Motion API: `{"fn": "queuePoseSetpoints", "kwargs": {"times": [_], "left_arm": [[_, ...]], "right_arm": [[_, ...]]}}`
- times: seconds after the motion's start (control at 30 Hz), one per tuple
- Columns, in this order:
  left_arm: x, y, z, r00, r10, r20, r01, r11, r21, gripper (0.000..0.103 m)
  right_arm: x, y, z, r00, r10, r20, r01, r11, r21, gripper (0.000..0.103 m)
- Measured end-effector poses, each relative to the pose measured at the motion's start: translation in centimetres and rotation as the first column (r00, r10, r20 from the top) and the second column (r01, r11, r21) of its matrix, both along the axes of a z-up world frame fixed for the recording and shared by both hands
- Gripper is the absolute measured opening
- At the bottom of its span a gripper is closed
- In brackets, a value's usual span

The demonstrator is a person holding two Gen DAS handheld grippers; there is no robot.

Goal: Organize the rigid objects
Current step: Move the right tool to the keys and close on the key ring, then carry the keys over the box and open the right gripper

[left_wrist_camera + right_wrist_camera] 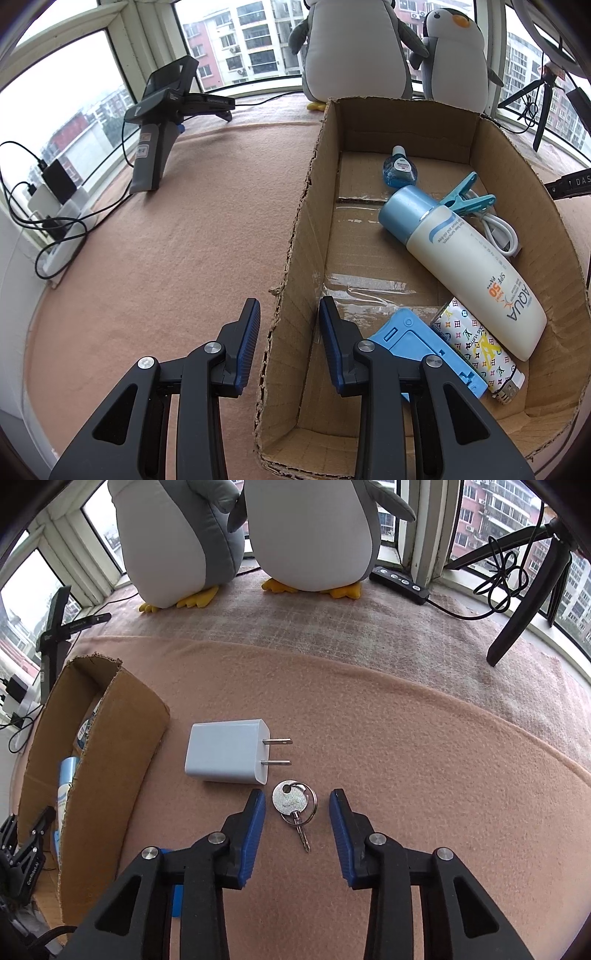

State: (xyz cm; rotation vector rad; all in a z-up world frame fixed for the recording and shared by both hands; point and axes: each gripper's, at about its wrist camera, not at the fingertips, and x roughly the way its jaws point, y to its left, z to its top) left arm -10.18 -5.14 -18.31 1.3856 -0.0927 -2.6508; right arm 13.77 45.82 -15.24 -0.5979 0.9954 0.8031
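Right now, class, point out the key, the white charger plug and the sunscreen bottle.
key (pixel 290 800): right wrist view, on its round head.
white charger plug (pixel 225 751): right wrist view, on its body.
sunscreen bottle (pixel 469 266): left wrist view, on its cream body.

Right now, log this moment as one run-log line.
left gripper: open, astride box wall | right gripper: open, around key | charger: on blanket beside box | sunscreen: in box

The left gripper (pixel 288 345) is pointing forward and slightly downward, its jaws standing apart with nothing between the blue pads (pixel 248 345). The right gripper (pixel 297 836) is angling downward in the same manner, its jaws spread wide and gripping nothing. Both are showing black linkage arms behind the fingers. No hand is visible.
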Motion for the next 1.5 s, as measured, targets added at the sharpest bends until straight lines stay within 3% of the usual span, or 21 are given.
{"fn": "queuePoseSetpoints", "kwargs": {"times": [0.07, 0.13, 0.23, 0.93, 1.3, 1.5], "left_arm": [[0.0, 0.0, 0.0, 1.0, -0.001, 0.0, 0.001, 1.0, -0.001, 0.031], [0.0, -0.1, 0.0, 1.0, -0.001, 0.0, 0.001, 1.0, -0.001, 0.031], [0.1, -0.2, 0.0, 1.0, 0.0, -0.001, 0.0, 1.0, -0.001, 0.031], [0.1, -0.1, 0.0, 1.0, 0.0, -0.001, 0.0, 1.0, -0.001, 0.031], [0.1, 0.0, 0.1, 1.0, 0.002, -0.002, -0.002, 1.0, 0.0, 0.031], [0.2, 0.0, 0.1, 1.0, 0.003, -0.004, -0.003, 1.0, 0.002, 0.031]], "right_arm": [[-0.1, 0.1, -0.1, 1.0, 0.001, -0.001, -0.001, 1.0, -0.003, 0.016], [-0.3, 0.1, 0.0, 1.0, -0.001, 0.01, 0.001, 1.0, -0.002, 0.015], [-0.5, 0.3, -0.1, 1.0, -0.005, 0.012, 0.005, 1.0, 0.0, 0.003], [-2.8, -1.3, 1.6, 0.999, 0.002, 0.05, -0.004, 0.999, 0.038, 0.002], [-8.9, 0.3, 6.8, 0.987, 0.117, 0.111, -0.131, 0.982, 0.132, 0.002], [-13.1, 2.2, 7.7, 0.971, 0.211, 0.109, -0.226, 0.962, 0.155, 0.002]]}}
